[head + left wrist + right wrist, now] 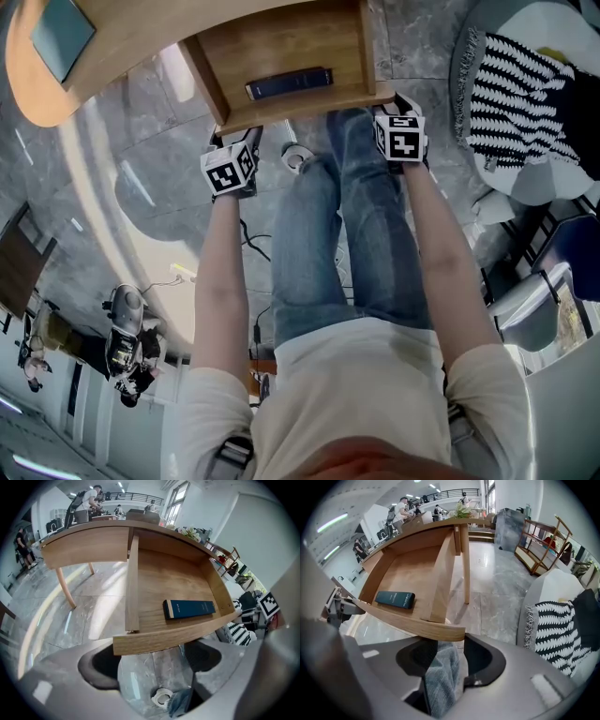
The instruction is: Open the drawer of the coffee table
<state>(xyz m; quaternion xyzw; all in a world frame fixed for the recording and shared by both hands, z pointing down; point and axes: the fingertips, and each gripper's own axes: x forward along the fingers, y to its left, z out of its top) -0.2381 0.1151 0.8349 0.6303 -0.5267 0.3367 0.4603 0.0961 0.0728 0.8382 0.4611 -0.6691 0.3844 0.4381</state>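
Looking down in the head view, the person sits facing the coffee table [89, 52], whose drawer [309, 105] stands drawn well out toward the knees, a dark blue box [289, 82] lying flat inside. The left gripper [240, 141] and right gripper [397, 103] sit at the two ends of the drawer's front panel, one per corner, probably so that the pull stays even and the drawer does not skew.

In the left gripper view, the jaws stand apart with only the grey floor [140, 677] between them; the front panel [173, 637] crosses just above them, near or touching their tips but not pinched. The placement suggests hooking under the edge rather than clamping.

In the right gripper view, the jaws are likewise spread and hold nothing; a jeans-clad leg [440, 677] shows through the gap, and the panel's rounded corner [440, 631] hangs just over them. The task looks essentially done.
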